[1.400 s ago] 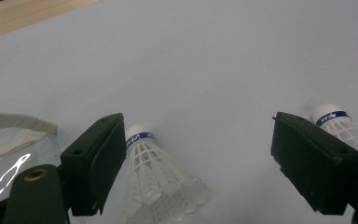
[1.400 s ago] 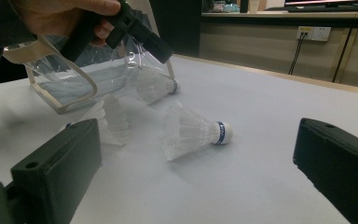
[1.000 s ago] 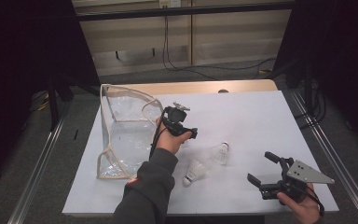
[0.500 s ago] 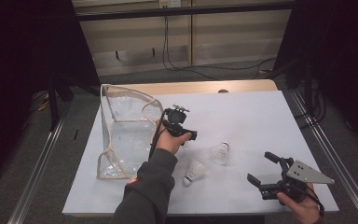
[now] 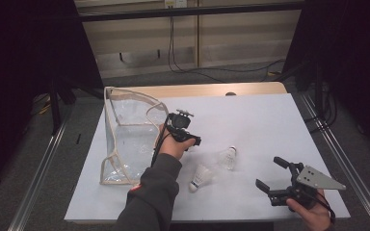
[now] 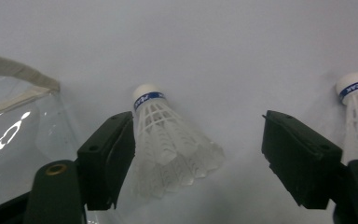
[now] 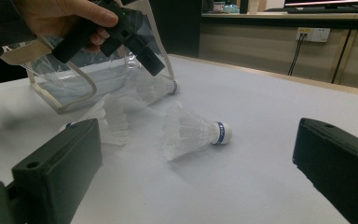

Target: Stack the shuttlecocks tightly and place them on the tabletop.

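Left gripper view: shuttlecock (image 6: 170,142) against left one of open fingers (image 6: 108,158).

We look down on a white rectangular tabletop (image 5: 270,125) whose pale wooden edge (image 5: 207,89) shows along its far side in the upper middle of the frame, standing on a grey carpeted floor (image 5: 67,159) with silver metal rails (image 5: 41,171) running down the left and right sides. Behind it we see a beige panelled wall (image 5: 139,36) with black cables (image 5: 173,53) hanging down it, crossed near the top by a dark horizontal bar (image 5: 197,10). Both upper corners fall into deep shadow, and in the right gripper view we make out a white wall socket (image 7: 313,33) at the upper right.
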### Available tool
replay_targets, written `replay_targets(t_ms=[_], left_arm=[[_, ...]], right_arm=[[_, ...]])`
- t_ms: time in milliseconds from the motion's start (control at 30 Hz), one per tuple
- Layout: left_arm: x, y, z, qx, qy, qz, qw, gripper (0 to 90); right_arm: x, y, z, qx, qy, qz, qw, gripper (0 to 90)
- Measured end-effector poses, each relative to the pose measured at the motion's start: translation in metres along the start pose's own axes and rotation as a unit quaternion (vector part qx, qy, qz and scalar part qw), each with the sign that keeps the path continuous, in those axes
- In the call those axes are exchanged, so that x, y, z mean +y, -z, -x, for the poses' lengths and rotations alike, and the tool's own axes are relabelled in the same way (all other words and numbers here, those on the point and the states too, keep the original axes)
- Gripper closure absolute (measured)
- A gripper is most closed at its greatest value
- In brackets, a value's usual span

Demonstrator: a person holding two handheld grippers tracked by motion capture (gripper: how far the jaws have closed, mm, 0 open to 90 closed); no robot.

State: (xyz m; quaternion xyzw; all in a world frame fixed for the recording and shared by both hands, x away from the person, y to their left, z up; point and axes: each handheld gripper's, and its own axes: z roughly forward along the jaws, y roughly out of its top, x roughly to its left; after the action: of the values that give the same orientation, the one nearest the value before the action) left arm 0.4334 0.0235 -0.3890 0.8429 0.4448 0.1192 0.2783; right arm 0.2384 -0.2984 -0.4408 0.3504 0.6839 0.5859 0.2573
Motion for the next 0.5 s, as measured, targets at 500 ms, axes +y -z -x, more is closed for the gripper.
replay_targets(t_ms=[500], left_arm=[[-0.0037,-0.0096,-0.004,0.036,-0.021,-0.049,0.998,44.8]], right_arm=[[-0.0003,0.0004,-0.0002,0.001,0.0,-0.001,1.0,0.6]])
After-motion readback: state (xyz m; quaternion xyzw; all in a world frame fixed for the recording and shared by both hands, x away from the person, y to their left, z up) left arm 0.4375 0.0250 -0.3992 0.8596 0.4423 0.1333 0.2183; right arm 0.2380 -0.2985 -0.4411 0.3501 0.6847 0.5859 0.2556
